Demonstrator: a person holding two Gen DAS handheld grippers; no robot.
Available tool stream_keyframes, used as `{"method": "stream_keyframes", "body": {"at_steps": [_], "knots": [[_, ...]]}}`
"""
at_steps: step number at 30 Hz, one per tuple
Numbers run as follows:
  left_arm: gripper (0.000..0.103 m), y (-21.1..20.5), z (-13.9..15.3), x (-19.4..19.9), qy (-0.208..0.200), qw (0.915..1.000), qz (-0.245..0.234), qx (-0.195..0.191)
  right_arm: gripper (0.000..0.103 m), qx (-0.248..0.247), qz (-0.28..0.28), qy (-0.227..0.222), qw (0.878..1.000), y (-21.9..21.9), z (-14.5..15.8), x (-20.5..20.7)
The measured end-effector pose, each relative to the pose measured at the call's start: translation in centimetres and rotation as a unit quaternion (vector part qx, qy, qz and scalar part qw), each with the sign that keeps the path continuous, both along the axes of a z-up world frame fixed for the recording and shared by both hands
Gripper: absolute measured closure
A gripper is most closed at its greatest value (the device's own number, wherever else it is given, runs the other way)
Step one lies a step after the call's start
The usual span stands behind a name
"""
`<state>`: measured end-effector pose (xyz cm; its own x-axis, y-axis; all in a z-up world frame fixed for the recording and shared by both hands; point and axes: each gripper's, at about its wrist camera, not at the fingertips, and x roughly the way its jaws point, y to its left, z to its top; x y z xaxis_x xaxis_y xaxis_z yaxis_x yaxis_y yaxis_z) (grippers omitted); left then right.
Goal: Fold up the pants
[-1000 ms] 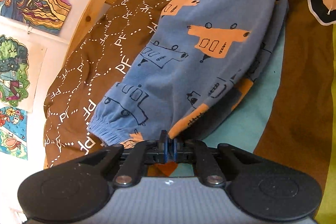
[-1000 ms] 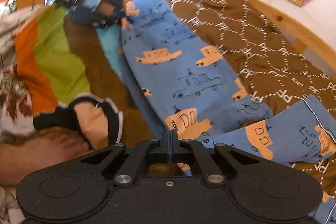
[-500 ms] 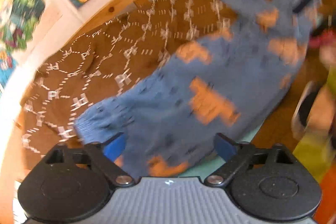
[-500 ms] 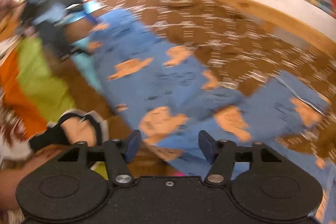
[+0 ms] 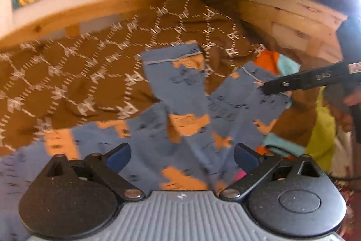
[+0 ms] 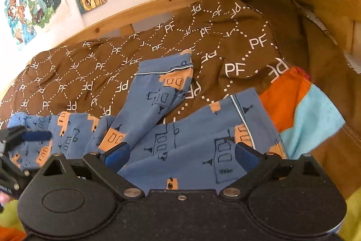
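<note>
Both my grippers, left point(image 5: 182, 156) and right point(image 6: 181, 154), were clamped a second ago; left closing slightly, right opening, nothing pinched. Pants point(image 6: 180, 141) released, fold laid.

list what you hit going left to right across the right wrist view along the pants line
left gripper → blue pants → orange patch of blanket → light blue patch

Left gripper point(image 5: 182, 157) jaws closing slightly (nothing held), right gripper point(image 6: 181, 156) jaws opening, empty
</note>
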<state>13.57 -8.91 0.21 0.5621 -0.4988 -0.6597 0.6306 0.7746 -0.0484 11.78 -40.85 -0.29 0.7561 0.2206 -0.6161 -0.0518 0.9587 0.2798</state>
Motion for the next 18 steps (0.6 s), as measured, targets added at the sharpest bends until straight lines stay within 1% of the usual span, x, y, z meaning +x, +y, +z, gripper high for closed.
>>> {"method": "stream_keyframes", "body": {"at_steps": [3,5,6,8,9,11,12,13,14,15,16,17,18], "knots": [[0.010,-0.2,-0.9,0.9,0.043,0.9980,0.018,-0.041,0.002,-0.001,0.024,0.006,1.000,0.0,0.2,2.1],[0.015,0.3,-1.6,1.6,0.071,0.9942,0.041,-0.070,0.002,0.002,0.049,0.013,0.999,0.5,0.8,4.3],[0.022,0.6,-2.0,2.1,0.082,0.9918,0.053,-0.082,0.002,0.005,0.060,0.015,0.998,1.0,1.2,5.7],[0.030,1.0,-2.5,2.6,0.097,0.9882,0.071,-0.095,0.005,0.019,0.075,0.017,0.997,1.9,2.0,8.2],[0.038,1.2,-2.7,2.8,0.102,0.9868,0.078,-0.098,0.009,0.031,0.083,0.017,0.996,2.6,2.5,9.6],[0.051,1.2,-3.0,3.2,0.116,0.9846,0.080,-0.104,0.021,0.038,0.089,0.019,0.995,4.2,3.1,12.2],[0.058,1.1,-3.0,3.4,0.122,0.9839,0.079,-0.104,0.034,0.030,0.084,0.014,0.996,5.2,3.3,13.4],[0.063,1.0,-3.1,3.4,0.125,0.9837,0.080,-0.102,0.044,0.016,0.080,0.018,0.997,6.7,3.2,14.8],[0.066,0.9,-3.2,3.5,0.128,0.9834,0.081,-0.100,0.046,0.005,0.081,0.023,0.996,7.8,3.0,15.9],[0.071,0.8,-3.3,3.5,0.133,0.9828,0.084,-0.097,0.049,-0.005,0.080,0.031,0.996,9.0,2.9,17.0],[0.076,0.8,-3.5,3.7,0.138,0.9820,0.090,-0.093,0.049,-0.014,0.075,0.041,0.996,10.3,2.6,18.2],[0.078,0.7,-3.7,3.9,0.146,0.9806,0.095,-0.090,0.049,-0.020,0.073,0.046,0.996,11.1,2.4,19.0],[0.082,0.7,-3.8,4.0,0.152,0.9792,0.100,-0.090,0.051,-0.031,0.067,0.048,0.996,11.9,2.2,19.7]]}}
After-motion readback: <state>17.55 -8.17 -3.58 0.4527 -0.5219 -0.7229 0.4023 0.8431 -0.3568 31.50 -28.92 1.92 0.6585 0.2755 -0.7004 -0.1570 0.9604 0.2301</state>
